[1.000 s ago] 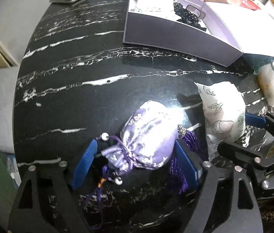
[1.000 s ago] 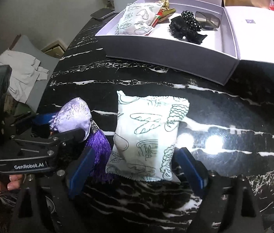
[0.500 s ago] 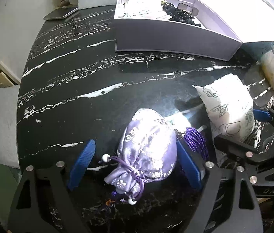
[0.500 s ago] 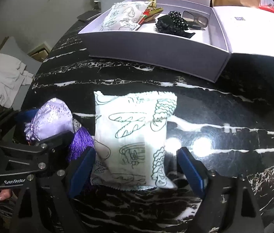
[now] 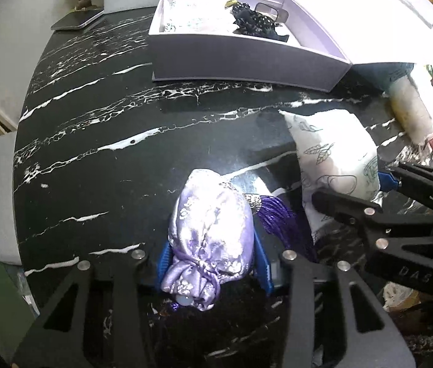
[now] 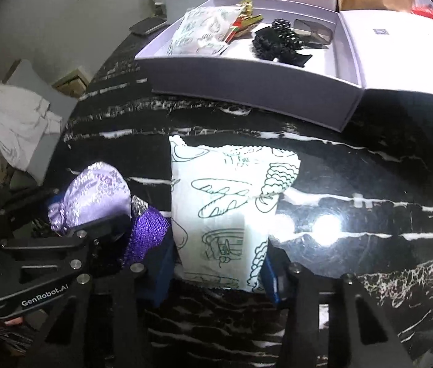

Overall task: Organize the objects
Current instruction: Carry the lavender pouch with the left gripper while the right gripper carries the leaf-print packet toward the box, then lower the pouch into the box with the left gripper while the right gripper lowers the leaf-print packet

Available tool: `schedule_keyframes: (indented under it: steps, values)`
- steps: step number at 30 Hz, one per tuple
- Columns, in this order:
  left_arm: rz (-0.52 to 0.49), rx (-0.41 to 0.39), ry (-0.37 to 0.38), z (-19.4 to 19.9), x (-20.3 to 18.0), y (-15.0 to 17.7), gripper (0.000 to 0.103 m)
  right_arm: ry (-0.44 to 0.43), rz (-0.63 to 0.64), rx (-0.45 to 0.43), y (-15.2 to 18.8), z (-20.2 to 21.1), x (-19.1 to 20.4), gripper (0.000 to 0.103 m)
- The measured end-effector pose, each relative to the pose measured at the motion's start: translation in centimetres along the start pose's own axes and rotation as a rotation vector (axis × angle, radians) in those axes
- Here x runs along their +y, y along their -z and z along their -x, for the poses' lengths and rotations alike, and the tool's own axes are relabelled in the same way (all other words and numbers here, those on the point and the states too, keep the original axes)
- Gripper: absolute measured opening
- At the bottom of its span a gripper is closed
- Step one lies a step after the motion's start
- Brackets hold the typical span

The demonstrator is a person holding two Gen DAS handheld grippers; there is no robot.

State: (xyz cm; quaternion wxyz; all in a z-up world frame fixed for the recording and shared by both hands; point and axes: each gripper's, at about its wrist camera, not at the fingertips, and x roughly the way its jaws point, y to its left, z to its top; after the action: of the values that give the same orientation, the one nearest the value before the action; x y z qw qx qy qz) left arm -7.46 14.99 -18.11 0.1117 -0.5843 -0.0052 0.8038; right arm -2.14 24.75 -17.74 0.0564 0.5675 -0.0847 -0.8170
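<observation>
"genrobot.ai" on left gripper (image 6: 93, 211); "das" on right gripper (image 5: 345, 190).

Two printed white packets (image 6: 228, 211) (image 6: 199, 32), one lilac pouch (image 5: 210, 230), one open box (image 6: 247, 82), two grippers (image 5: 211, 263) (image 6: 216, 276).

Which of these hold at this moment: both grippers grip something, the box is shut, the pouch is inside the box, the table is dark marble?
1. The left gripper is closed on the purple pouch. True; its jaws have just been closing.
2. The right gripper grips the white packet. True; it too has just been closing.
3. The box is shut. False: its lid lies open, with another packet and black items inside.
4. The pouch lies in the box. False: it is on the table.
5. The table is dark marble. True.
</observation>
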Motion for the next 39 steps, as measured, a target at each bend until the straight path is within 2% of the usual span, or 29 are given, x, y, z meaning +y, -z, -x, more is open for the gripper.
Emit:
schedule_keyframes:
  steps: [12, 20, 30, 39]
  values:
    - [0.012, -0.043, -0.053, 4.5, 0.2, -2.8, 0.043, -0.015, 0.018, -0.032, -2.2, 4.4, 0.4, 0.049]
    - [0.002, -0.074, -0.053, 7.7, -0.9, -4.8, 0.043, -0.024, 0.02, -0.06, -3.5, 7.5, 0.1, 0.049]
    - [-0.043, -0.138, -0.053, 11.8, -2.6, -7.8, 0.043, -0.018, 0.014, -0.123, -5.2, 11.0, -0.3, 0.049]
    - [-0.094, -0.168, -0.059, 13.3, -3.8, -11.1, 0.043, -0.024, -0.004, -0.143, -6.3, 12.9, -1.3, 0.049]
